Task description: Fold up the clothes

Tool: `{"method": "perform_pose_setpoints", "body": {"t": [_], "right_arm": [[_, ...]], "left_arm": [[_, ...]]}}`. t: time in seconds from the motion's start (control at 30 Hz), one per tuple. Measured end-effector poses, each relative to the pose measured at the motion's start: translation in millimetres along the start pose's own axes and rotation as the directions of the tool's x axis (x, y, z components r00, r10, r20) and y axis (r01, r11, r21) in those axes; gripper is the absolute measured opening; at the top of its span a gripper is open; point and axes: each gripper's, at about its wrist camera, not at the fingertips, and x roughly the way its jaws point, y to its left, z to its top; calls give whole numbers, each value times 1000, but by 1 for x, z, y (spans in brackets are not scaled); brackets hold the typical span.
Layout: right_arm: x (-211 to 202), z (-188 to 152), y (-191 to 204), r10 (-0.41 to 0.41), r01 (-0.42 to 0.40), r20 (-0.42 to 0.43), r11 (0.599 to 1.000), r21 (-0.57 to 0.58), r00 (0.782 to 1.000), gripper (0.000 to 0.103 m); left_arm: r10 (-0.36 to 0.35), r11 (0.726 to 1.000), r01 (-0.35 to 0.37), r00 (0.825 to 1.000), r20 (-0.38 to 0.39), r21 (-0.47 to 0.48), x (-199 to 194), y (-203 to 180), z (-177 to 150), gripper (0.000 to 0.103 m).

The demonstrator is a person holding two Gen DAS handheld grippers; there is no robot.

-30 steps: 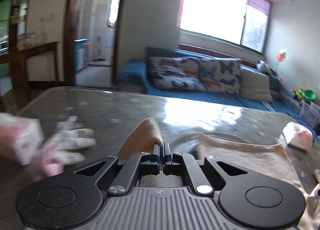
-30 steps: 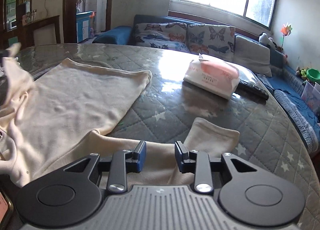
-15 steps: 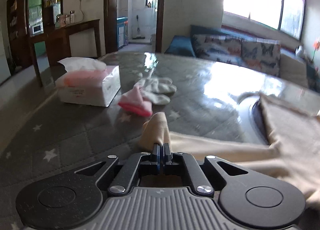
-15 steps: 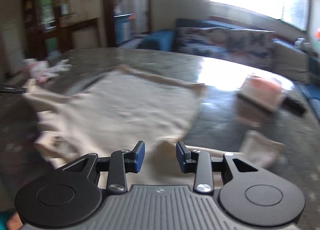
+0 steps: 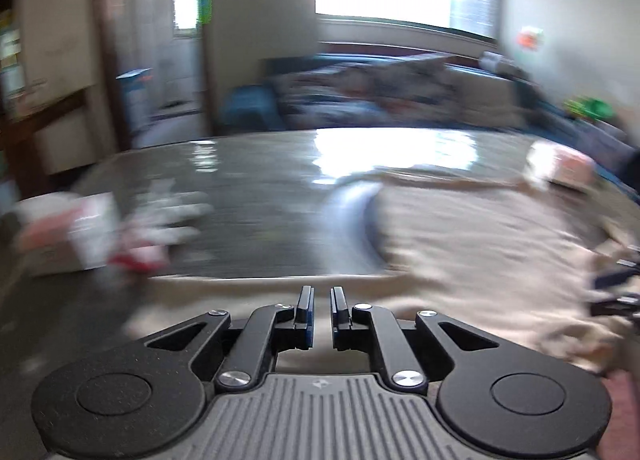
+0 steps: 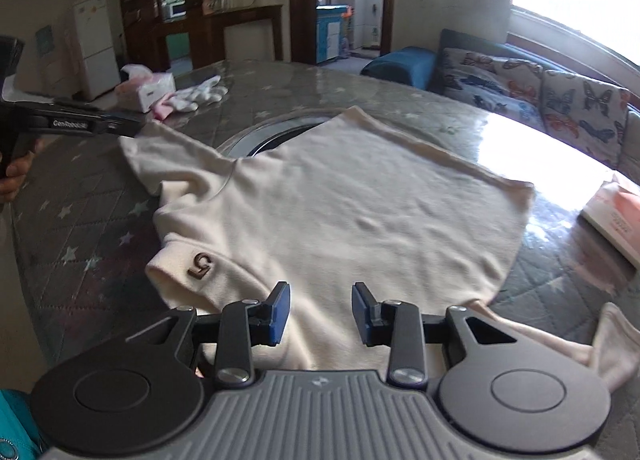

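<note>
Both grippers — left gripper narrowly parted, right gripper wide — hover empty over the cream shirt on the desk.

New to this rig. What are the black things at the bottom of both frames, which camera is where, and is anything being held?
There is no robot arm here: a person holds a two-finger gripper in each hand. Each gripper carries a fisheye camera looking forward along its own fingers.

The blurry picture comes from the left gripper, the sharp one from the right gripper. The left gripper also shows from the side at the sharp picture's left edge.

A cream shirt lies spread on the quilted table, with a tissue pack and white gloves at the far side.

Both grippers are open with nothing between the fingers, so nothing is held.
</note>
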Motion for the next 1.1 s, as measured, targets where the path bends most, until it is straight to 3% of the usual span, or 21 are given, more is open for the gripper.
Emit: {"method": "perform_pose_setpoints", "body": {"t": [0.07,0.2,0.33,0.43,0.67,0.9,1.1], "right_arm": [[3,-2,4,14,-14,-23,1000,-15,1000,34],[6,-9,14,35,-39,-69,997,-62,997,34],[-1,-10,17,58,-65,-80,994,-90,995,33],[-9,-1,11,43,-45,-41,997,-69,998,33],[3,16,-9,-9,9,8,1000,10,1000,33],[24,1,5,-3,1,-58,999,-40,998,33],[9,-1,-5,-26,26,-29,1000,-11,999,34]], "left_arm": [[-96,994,97,995,-17,49,9,-28,1,9],[-220,962,225,974,-45,154,24,-72,0,9],[-291,926,305,952,-94,223,35,-95,-8,9],[-319,908,343,938,-133,240,38,-100,-20,9],[-351,892,380,923,-156,244,28,-97,-36,9],[-377,877,412,909,-175,249,19,-95,-36,10],[-365,897,381,924,-113,223,16,-85,-5,10]]}}
